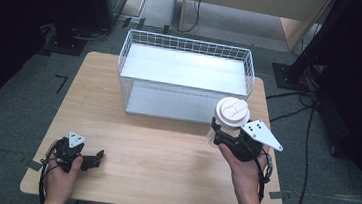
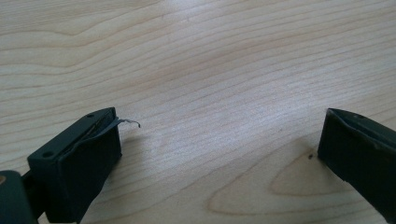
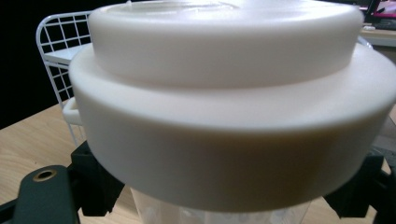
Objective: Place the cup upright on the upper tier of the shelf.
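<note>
A clear container with a wide white lid (image 1: 232,112) is held upright above the table's right side, just in front of the wire basket. My right gripper (image 1: 227,135) is shut on its clear body below the lid. In the right gripper view the white lid (image 3: 224,102) looms very close, with the clear body (image 3: 210,212) between the black jaws. My left gripper (image 1: 94,160) rests low at the table's front left corner, open, with only bare wood between its fingers (image 2: 79,154).
A white wire basket (image 1: 186,77) with two shelf levels stands at the back middle of the wooden table (image 1: 154,149). Dark stands and cables crowd the floor to the right and back left.
</note>
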The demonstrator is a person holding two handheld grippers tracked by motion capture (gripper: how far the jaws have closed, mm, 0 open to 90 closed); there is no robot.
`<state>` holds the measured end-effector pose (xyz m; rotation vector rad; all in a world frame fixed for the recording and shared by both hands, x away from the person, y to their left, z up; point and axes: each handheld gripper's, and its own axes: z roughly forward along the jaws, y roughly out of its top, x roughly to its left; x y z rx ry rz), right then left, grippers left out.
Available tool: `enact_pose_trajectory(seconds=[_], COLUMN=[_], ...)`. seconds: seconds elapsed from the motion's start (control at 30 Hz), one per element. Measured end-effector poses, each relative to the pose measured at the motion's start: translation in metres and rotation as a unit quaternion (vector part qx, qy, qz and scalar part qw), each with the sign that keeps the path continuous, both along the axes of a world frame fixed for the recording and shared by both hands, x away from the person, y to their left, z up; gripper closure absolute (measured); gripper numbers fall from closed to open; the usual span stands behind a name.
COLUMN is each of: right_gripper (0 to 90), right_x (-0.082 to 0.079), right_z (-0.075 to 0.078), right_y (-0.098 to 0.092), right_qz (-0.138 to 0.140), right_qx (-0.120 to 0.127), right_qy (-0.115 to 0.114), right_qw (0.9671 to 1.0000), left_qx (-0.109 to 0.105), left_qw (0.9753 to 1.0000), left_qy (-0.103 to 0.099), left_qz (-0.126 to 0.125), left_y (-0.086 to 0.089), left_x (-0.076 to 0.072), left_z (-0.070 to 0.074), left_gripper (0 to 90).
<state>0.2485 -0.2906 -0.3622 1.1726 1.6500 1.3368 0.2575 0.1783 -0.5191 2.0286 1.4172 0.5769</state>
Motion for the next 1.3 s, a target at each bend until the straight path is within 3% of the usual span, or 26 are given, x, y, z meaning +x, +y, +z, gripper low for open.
enact_pose_trajectory(seconds=[0.7, 1.3], right_gripper=[15.7, 15.8], right_x=[0.01, 0.041], right_z=[0.037, 0.076], right_y=[0.009, 0.025], right_qz=[-0.004, -0.014], right_qx=[0.003, 0.007], right_qy=[-0.031, -0.066], right_qw=[0.9995, 0.9977], left_qx=[0.0, -0.001], left_qw=[1.0, 1.0], left_qy=[0.001, 0.0], left_qz=[0.0, 0.001], left_y=[0.0, 0.0], left_x=[0.0, 0.0], left_z=[0.0, 0.0], left_gripper=[0.0, 0.0])
